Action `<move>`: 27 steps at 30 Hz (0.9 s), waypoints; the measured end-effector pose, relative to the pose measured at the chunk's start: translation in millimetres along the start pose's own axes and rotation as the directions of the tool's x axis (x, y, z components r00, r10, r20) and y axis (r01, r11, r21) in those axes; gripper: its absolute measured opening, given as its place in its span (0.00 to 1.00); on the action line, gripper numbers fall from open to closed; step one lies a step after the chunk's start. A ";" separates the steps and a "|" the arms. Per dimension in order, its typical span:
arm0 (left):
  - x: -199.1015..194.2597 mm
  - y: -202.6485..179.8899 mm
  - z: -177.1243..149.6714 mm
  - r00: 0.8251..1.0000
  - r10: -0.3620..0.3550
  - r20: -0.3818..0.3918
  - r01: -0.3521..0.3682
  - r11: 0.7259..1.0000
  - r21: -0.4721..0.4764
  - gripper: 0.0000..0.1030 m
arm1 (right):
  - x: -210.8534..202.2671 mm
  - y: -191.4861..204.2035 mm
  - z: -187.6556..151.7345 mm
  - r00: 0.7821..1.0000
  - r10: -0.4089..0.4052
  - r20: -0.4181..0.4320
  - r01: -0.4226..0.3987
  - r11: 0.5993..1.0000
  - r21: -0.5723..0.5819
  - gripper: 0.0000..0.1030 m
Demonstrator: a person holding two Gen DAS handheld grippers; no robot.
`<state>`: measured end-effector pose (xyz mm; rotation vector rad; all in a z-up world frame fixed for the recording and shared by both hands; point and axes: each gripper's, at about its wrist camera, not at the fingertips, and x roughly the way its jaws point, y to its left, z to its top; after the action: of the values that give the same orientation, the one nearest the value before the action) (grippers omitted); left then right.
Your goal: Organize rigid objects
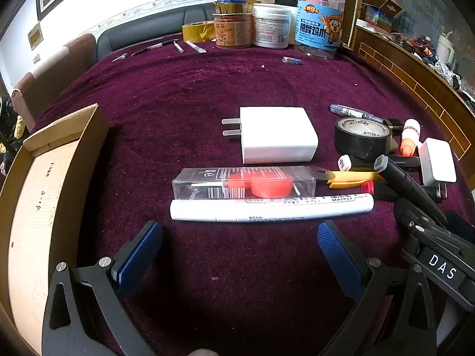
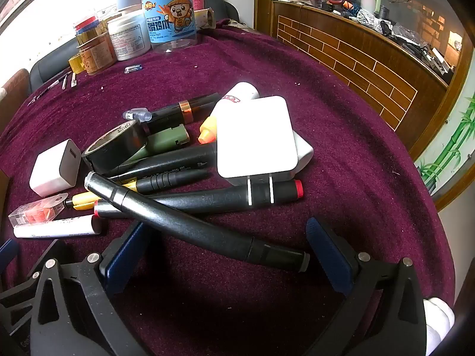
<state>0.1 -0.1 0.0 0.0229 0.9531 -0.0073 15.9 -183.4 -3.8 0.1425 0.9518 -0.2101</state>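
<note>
My left gripper is open and empty, low over the purple cloth just short of a white marker. Behind the marker lie a clear case with red parts and a white charger. A cardboard box stands open at the left. My right gripper is open, with a black marker lying slantwise between its fingers. Beyond it is a pile: a second white charger, a red-tipped black marker, black tape, more pens and a glue bottle.
Jars and tubs and yellow tape stand at the table's far edge, with small tools beside them. A wooden counter runs along the right. The right gripper's body shows at the right of the left wrist view.
</note>
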 end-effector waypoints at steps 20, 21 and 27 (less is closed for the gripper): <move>-0.3 -0.4 -0.1 1.000 -0.002 0.004 0.002 1.000 -0.002 0.99 | 0.2 2.1 0.6 1.000 0.000 0.001 0.000 1.000 0.001 1.00; -0.3 -0.5 -0.2 1.000 -0.002 0.004 0.002 1.000 -0.002 0.99 | 0.2 2.2 0.6 1.000 0.000 0.002 0.000 1.000 0.001 1.00; -0.1 -0.4 -0.5 1.000 0.018 -0.004 -0.018 0.999 -0.034 0.99 | 0.2 2.8 0.7 1.000 0.000 0.001 0.000 1.000 0.002 1.00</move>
<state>-0.3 -0.4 -0.2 -0.0003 0.9566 0.0257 17.2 -180.9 -3.5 0.1439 0.9501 -0.2107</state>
